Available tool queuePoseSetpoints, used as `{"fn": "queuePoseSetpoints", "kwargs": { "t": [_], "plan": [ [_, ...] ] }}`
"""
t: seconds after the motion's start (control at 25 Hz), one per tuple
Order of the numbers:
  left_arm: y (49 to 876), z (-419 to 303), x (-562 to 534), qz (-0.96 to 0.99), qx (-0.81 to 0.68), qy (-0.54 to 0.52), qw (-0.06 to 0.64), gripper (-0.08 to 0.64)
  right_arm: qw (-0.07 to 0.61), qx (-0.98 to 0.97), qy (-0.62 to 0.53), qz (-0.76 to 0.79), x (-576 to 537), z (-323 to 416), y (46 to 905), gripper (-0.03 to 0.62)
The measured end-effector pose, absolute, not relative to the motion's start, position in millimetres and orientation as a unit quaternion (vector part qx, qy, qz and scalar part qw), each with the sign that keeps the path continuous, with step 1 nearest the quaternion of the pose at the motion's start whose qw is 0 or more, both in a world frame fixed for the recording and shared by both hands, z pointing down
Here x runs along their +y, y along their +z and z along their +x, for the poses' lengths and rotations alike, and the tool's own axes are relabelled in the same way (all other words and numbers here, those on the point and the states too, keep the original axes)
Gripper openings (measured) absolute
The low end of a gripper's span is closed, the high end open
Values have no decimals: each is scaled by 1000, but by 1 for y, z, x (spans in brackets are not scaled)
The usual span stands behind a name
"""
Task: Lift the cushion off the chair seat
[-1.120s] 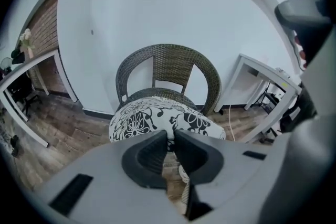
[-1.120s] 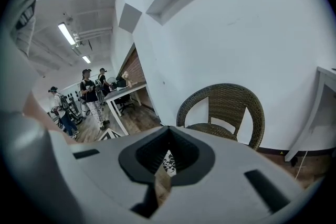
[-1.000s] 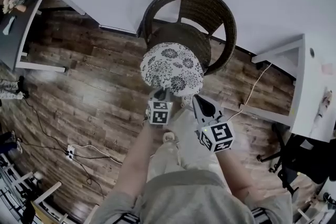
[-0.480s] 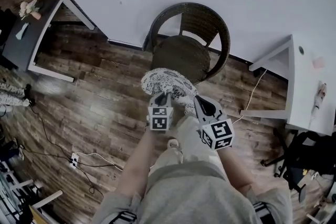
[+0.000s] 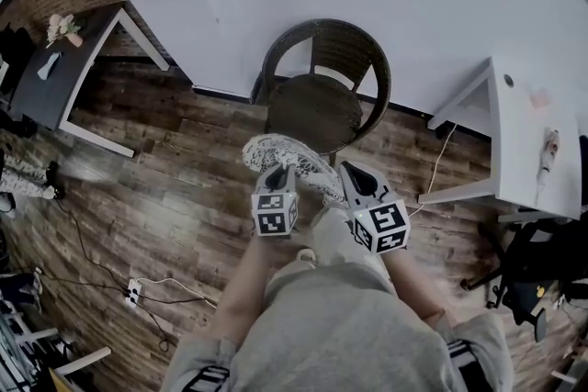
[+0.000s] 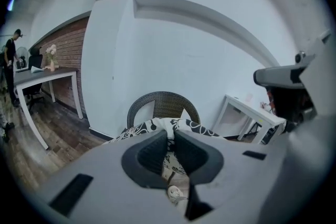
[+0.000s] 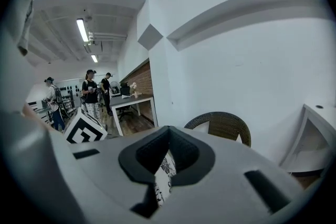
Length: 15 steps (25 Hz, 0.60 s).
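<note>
The floral black-and-white cushion (image 5: 283, 154) hangs in the air in front of the dark wicker chair (image 5: 323, 46), clear of its bare round seat (image 5: 314, 111). My left gripper (image 5: 278, 173) is shut on the cushion's near edge. My right gripper (image 5: 355, 178) is shut on the edge a little to the right. In the left gripper view the patterned cushion (image 6: 168, 126) is pinched in the left gripper (image 6: 170, 144), with the chair (image 6: 163, 105) behind. In the right gripper view a fold of cushion (image 7: 167, 169) sits in the right gripper (image 7: 168, 157).
A white desk (image 5: 525, 135) stands to the right of the chair and a dark table (image 5: 62, 61) to the left, both against the white wall. A power strip (image 5: 133, 292) with cables lies on the wood floor. People (image 7: 90, 91) stand far off.
Both grippers have risen and drawn back toward me with the cushion. It has come off the seat, which now shows bare, and it sags folded between the grippers.
</note>
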<state>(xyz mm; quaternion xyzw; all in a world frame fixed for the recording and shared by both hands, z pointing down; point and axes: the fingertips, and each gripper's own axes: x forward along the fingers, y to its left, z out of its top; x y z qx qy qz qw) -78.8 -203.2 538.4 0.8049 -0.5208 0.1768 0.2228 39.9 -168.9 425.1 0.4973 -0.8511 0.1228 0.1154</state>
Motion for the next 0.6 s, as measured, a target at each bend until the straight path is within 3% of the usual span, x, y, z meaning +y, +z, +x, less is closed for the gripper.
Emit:
{"fn": "queuePoseSetpoints", "kwargs": {
  "t": [0.6],
  "plan": [
    [427, -107, -136, 818, -537, 92, 187, 38, 97, -861, 72, 495, -120, 26, 380, 3]
  ]
}}
